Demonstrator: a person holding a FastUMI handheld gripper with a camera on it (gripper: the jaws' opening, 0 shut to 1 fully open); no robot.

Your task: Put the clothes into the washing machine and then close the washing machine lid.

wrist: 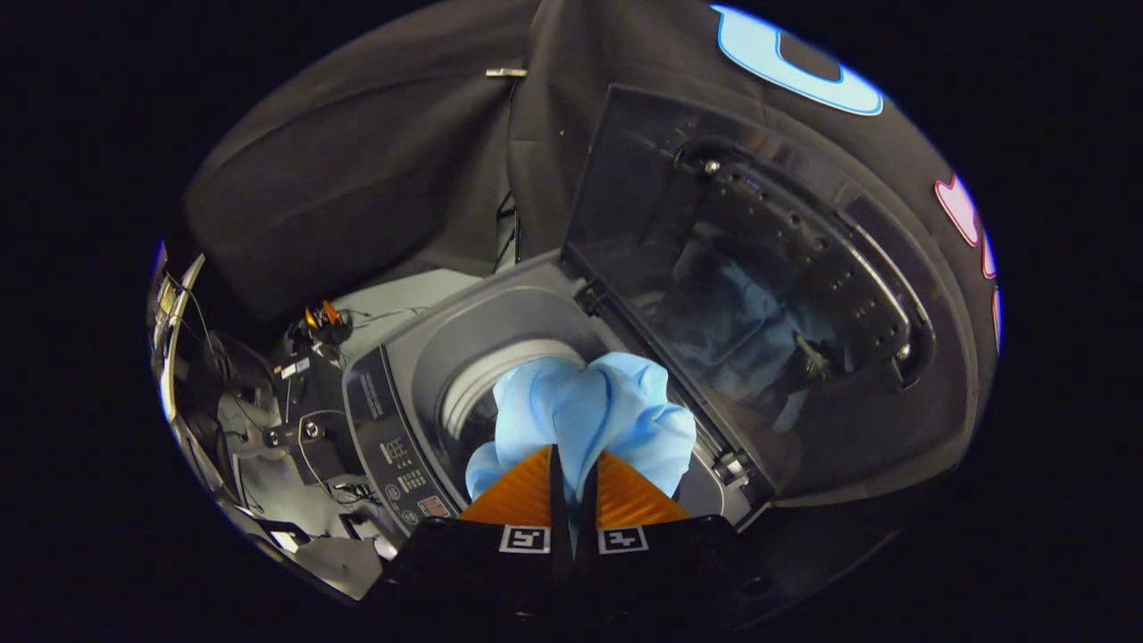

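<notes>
A light blue garment [589,406] hangs bunched from my gripper [572,457], whose two fingers are pressed together on a fold of it. The cloth dangles over the round drum opening [500,375] of a grey top-loading washing machine [420,348]. The machine's dark see-through lid [759,286] stands raised to the right of the opening, with a blue reflection of the cloth in it. The control panel [393,438] runs along the machine's edge left of the fingers. The drum's inside is mostly hidden behind the garment.
Black booth cloth [375,179] hangs behind the machine. To the left of the machine, cables, a small stand with orange-tipped parts [321,321] and other gear lie on a pale floor [268,464].
</notes>
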